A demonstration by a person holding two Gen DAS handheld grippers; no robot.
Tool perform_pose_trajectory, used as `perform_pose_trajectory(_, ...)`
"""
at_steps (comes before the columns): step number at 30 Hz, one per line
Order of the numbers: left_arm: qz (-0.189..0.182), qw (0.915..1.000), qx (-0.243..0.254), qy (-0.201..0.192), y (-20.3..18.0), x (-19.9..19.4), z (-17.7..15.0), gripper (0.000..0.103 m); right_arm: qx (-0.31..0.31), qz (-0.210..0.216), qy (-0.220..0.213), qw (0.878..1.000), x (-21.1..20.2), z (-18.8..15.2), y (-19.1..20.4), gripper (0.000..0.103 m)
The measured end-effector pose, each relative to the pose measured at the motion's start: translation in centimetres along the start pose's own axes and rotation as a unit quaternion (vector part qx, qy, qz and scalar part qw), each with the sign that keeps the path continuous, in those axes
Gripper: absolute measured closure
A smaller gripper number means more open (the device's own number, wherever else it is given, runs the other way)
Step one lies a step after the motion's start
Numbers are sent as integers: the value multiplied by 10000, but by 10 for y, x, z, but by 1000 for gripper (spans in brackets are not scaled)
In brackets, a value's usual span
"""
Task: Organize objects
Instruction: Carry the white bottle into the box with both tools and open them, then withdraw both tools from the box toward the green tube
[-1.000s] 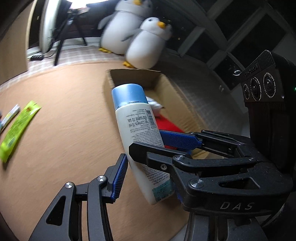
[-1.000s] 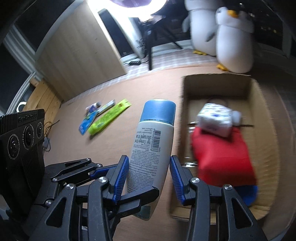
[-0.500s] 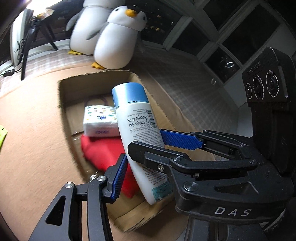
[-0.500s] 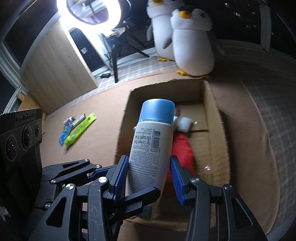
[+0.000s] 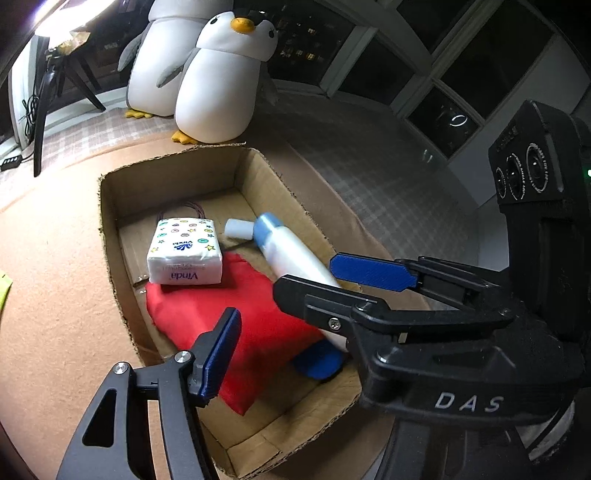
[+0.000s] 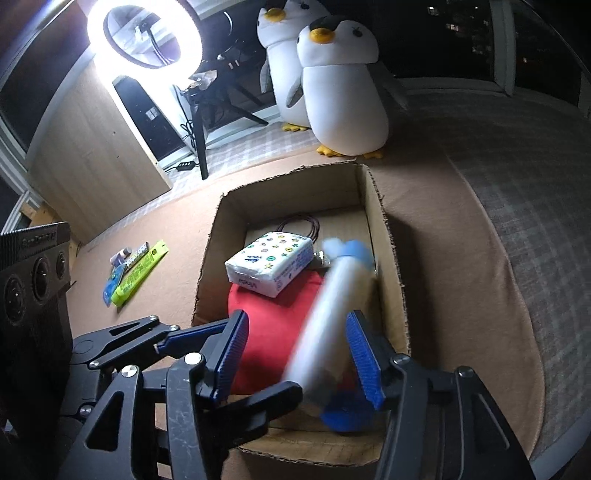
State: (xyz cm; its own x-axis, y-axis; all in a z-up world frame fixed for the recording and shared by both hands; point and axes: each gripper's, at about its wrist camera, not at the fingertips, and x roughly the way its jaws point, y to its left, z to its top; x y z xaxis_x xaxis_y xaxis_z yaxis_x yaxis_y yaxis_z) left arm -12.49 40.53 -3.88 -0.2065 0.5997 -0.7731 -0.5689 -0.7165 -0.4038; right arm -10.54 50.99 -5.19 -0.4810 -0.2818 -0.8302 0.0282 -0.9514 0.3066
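The white bottle (image 5: 295, 258) with the blue cap lies in the cardboard box (image 5: 110, 236), along the box's right wall, with its cap end pointing to the far side. It looks smeared in the right wrist view (image 6: 332, 310), so its edges are hard to see there. Its near end leans on the red cloth bag (image 5: 258, 317). A small white block (image 5: 238, 228) sits just beside the cap. A pack of tissues (image 5: 184, 254) with little coloured shapes rests on the far end of the red bag (a thin dark cord peeks out behind it). Something flat and blue (image 5: 319, 363) pokes out from under the red bag near the front of the box. The left gripper (image 5: 295, 295) and the right gripper (image 6: 299, 354) both hang over the near end of the box. Both have just been opening their jaws, and the blue pads do not press on the bottle; it lies below, loose between them. Two plush penguins (image 5: 225, 85) stand behind the box. Off to the left on the brown cloth (image 6: 461, 258) lie a green packet (image 6: 142, 271) and a few small things beside it. A bright ring light (image 6: 144, 35) shines at the back.
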Motion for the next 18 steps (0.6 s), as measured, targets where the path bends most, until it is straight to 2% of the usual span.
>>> perform_pose_trajectory(10, 150, 9998, 20, -143, 9, -17, -8, 37, 77, 28, -42, 10000, -3, -5, 9, 51)
perform_pose_trajectory(18, 449, 9983, 111, -358, 19, -45, -19, 37, 121, 159, -122, 9997, -5, -10, 29, 49)
